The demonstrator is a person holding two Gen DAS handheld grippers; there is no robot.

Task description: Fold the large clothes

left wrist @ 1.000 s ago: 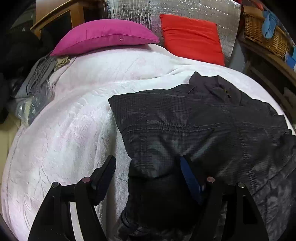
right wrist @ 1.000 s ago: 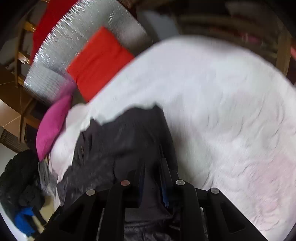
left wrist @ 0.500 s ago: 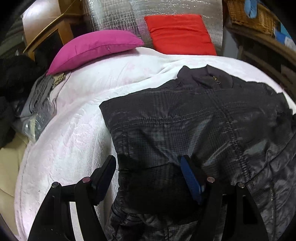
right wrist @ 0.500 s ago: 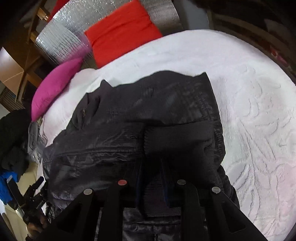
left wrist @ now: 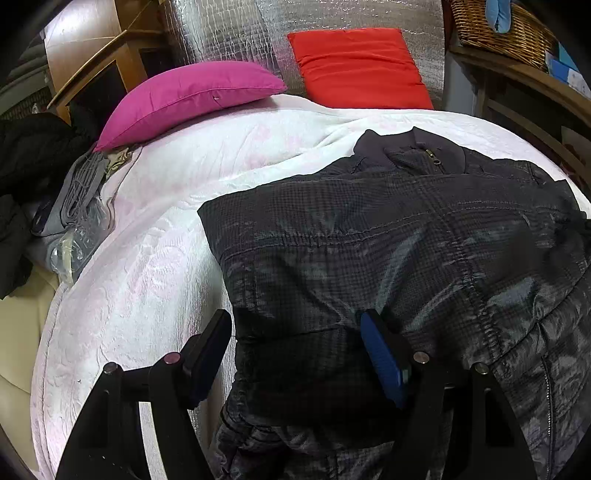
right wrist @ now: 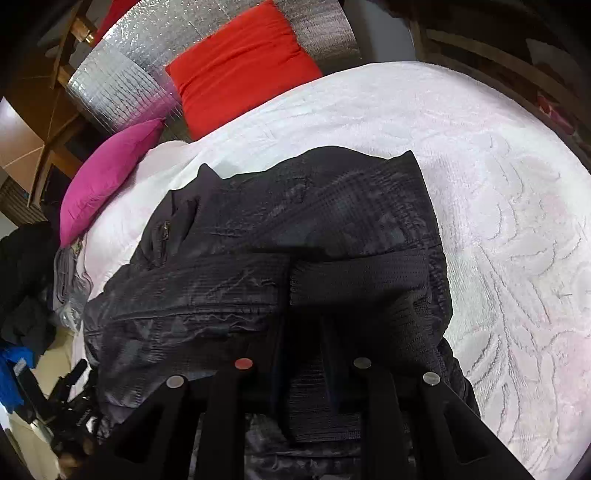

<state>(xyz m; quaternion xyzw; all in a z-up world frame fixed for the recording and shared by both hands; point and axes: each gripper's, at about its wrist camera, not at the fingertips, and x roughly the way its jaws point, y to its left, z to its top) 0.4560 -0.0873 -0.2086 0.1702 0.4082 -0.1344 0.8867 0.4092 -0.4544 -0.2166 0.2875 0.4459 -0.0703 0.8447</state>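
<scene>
A large dark checked jacket (left wrist: 388,236) lies spread on the white bedspread (left wrist: 147,266), collar and zip toward the pillows. My left gripper (left wrist: 295,332) is open over the jacket's near left corner. Its black finger (left wrist: 210,347) is over the bedspread, its blue pad (left wrist: 380,362) over the fabric, and a dark ribbed cuff (left wrist: 295,369) lies between them. In the right wrist view the jacket (right wrist: 258,236) has a sleeve folded across its front. My right gripper (right wrist: 303,332) is shut on that sleeve's black ribbed cuff (right wrist: 354,288).
A magenta pillow (left wrist: 184,96) and a red cushion (left wrist: 354,66) lean on a silver foil panel (left wrist: 229,33) at the head of the bed. Grey clothes and plastic (left wrist: 74,221) hang off the left edge. A wicker basket (left wrist: 498,26) sits on a wooden shelf at the right.
My right gripper has swung across the bed with the cuff, and the sleeve now lies over the jacket's front. The left view has rolled and shifted, and the jacket lies flatter and wider.
</scene>
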